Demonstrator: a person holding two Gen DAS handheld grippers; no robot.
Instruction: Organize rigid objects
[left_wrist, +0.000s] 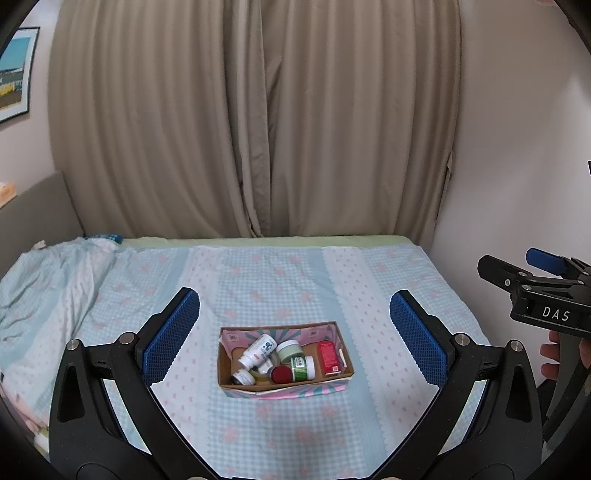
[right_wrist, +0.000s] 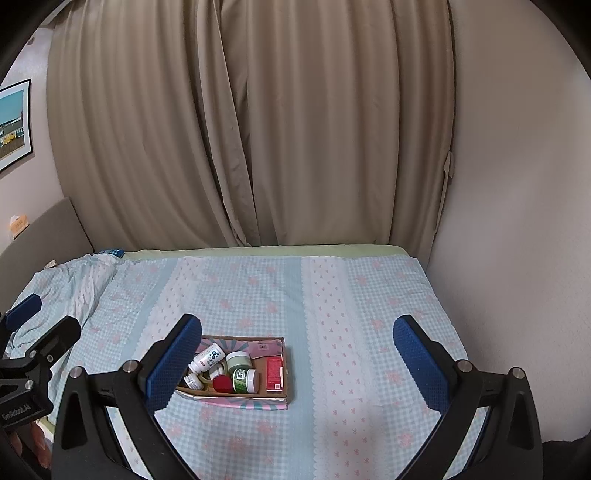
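A shallow cardboard box (left_wrist: 284, 390) (right_wrist: 236, 400) lies on the bed, holding several small items: a white bottle (left_wrist: 257, 350) (right_wrist: 207, 357), a pale green jar (left_wrist: 288, 349) (right_wrist: 238, 360), a green-labelled jar (left_wrist: 303, 368) (right_wrist: 244, 380), a red lid (left_wrist: 281, 374) (right_wrist: 221, 384) and a red carton (left_wrist: 328, 357) (right_wrist: 275, 373). My left gripper (left_wrist: 291, 336) hangs open above and in front of the box, nothing between its fingers. My right gripper (right_wrist: 297, 354) is open too, with the box by its left finger (right_wrist: 173, 365). Each gripper shows at the edge of the other's view.
The bed sheet (left_wrist: 280, 280) is blue-checked with pink flowers. A rumpled blanket (left_wrist: 48, 273) lies at the left. Beige curtains (left_wrist: 258, 118) hang behind the bed, a wall (right_wrist: 517, 221) bounds the right side, and a padded headboard (left_wrist: 33, 214) stands at the left.
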